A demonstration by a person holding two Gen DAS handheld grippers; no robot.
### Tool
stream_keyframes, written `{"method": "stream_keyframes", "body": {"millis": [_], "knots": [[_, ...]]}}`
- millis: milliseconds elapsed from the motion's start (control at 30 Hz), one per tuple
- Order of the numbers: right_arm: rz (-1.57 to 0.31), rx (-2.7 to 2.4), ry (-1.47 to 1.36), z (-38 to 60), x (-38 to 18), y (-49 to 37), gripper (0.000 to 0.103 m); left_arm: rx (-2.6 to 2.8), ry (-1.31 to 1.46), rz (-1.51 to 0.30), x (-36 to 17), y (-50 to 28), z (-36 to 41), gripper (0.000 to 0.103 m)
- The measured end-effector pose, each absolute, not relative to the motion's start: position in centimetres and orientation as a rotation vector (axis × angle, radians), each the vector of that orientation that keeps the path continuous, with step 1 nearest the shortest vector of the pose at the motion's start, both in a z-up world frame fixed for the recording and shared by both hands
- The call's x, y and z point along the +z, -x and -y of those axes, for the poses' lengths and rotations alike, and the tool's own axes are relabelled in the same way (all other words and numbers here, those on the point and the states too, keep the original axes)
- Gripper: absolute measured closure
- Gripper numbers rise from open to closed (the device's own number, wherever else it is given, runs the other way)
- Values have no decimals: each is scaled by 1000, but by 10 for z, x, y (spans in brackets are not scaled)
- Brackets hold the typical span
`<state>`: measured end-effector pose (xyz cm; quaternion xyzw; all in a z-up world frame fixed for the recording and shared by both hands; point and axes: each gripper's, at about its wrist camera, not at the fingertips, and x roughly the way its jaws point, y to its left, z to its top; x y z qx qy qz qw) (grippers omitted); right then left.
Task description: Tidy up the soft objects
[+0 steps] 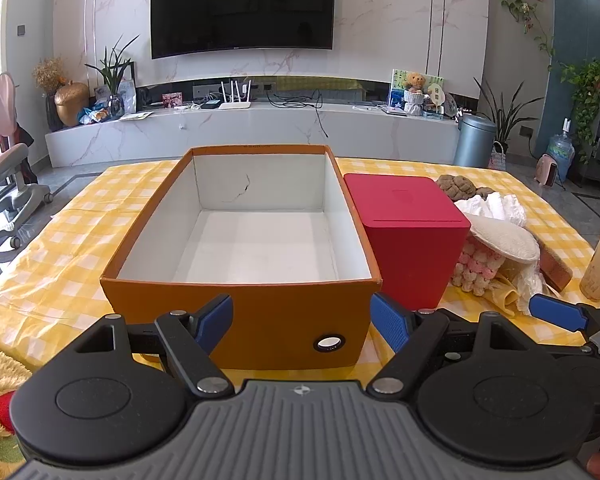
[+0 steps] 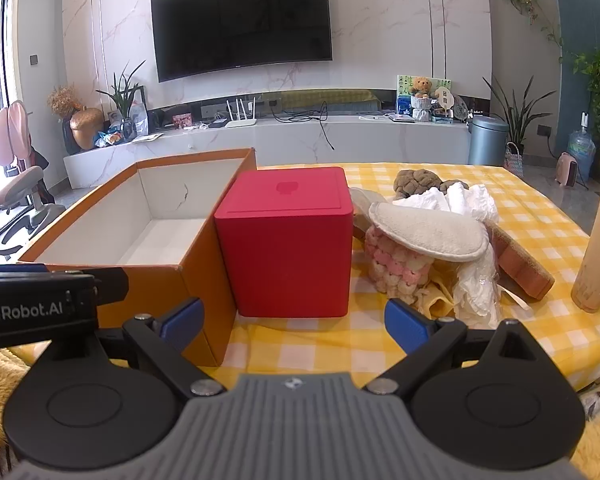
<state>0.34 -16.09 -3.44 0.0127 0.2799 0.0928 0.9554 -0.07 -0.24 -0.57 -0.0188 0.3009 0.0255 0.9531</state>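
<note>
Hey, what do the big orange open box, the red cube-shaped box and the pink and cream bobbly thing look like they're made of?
The big orange open box looks like matte cardboard: thin walls, white lining with a crack on the far wall. The red cube-shaped box has a smooth matte skin with rounded edges, plastic or coated board. The pink and cream bobbly thing seems chunky chenille yarn, judging by its fuzzy nubs.

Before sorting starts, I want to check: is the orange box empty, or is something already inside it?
Empty. The orange box has no lid, and both views show only its bare white floor and walls.
</note>
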Motion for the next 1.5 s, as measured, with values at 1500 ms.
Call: {"method": "stream_keyframes", "body": {"millis": [1500], "knots": [[-617, -2, -145, 202, -17, -20, 3, -1, 41, -564, 19, 4, 8, 11]]}}
